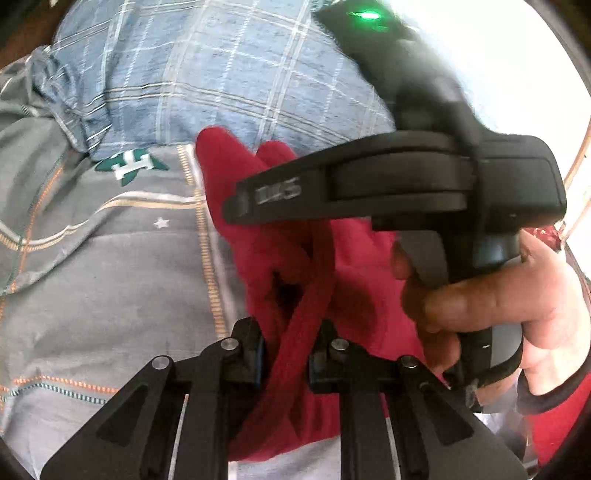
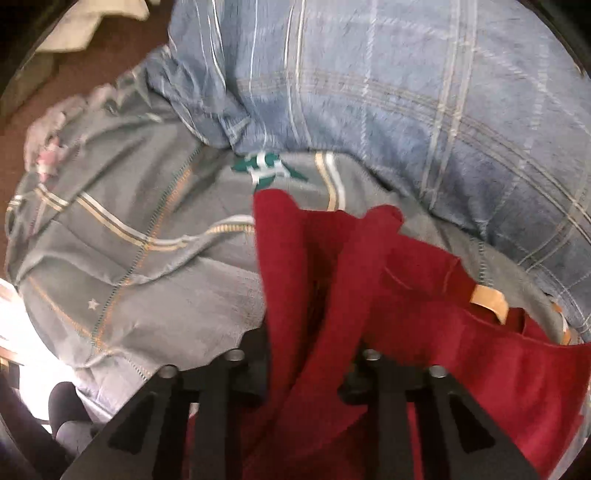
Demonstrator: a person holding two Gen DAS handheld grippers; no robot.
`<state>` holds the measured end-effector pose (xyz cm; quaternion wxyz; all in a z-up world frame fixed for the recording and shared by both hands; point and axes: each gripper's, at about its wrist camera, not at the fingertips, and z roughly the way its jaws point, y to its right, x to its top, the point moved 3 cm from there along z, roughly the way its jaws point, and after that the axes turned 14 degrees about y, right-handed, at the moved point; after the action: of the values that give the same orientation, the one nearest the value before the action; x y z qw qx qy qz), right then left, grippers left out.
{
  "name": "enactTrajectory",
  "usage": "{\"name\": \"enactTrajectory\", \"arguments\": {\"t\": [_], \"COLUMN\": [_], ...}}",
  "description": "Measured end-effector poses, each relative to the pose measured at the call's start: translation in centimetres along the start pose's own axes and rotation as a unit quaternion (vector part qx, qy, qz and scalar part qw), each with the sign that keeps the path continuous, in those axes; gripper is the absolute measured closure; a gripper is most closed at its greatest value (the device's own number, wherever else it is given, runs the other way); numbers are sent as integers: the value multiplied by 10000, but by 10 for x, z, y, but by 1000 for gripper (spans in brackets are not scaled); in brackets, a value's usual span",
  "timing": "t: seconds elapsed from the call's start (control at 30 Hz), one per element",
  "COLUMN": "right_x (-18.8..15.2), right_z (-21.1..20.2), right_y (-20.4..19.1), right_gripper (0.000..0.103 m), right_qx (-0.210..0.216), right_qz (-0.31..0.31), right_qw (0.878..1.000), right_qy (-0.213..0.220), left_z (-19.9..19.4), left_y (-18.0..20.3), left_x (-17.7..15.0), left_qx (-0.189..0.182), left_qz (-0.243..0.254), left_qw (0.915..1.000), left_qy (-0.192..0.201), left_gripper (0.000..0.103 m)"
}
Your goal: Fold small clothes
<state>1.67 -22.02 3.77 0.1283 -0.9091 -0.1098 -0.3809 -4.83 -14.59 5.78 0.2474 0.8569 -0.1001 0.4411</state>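
Observation:
A small red garment hangs bunched above the grey patterned bedsheet. My left gripper is shut on a rolled edge of the red garment. The right gripper's black body crosses the left wrist view just above it, held by a bare hand. In the right wrist view my right gripper is shut on a fold of the same red garment, which shows a tan neck label to the right.
A blue checked pillow or blanket lies behind the garment. The grey sheet spreads left to the bed edge, with dark brown floor and a pale cloth beyond.

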Motion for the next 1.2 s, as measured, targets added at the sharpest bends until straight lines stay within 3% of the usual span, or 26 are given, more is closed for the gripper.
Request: {"name": "enactTrajectory", "arguments": {"t": [0.23, 0.7, 1.03, 1.2], "right_x": [7, 3, -30, -56], "right_z": [-49, -107, -143, -139], "right_y": [34, 89, 159, 197], "right_gripper": [87, 88, 88, 88], "right_qx": [146, -18, -262, -371], "right_qz": [338, 677, 1236, 1659], "right_qw": [9986, 9943, 9870, 9811], "right_qy": [372, 825, 997, 927], "left_z": [-9, -6, 26, 50], "left_y": [33, 99, 162, 187], "left_x": [5, 12, -7, -25], "left_qx": [-297, -606, -862, -874], "left_qz": [209, 535, 919, 1070], "left_qw": [9993, 9967, 9914, 9885], "left_qy": [-16, -119, -365, -609], "left_gripper": [90, 90, 90, 90]}}
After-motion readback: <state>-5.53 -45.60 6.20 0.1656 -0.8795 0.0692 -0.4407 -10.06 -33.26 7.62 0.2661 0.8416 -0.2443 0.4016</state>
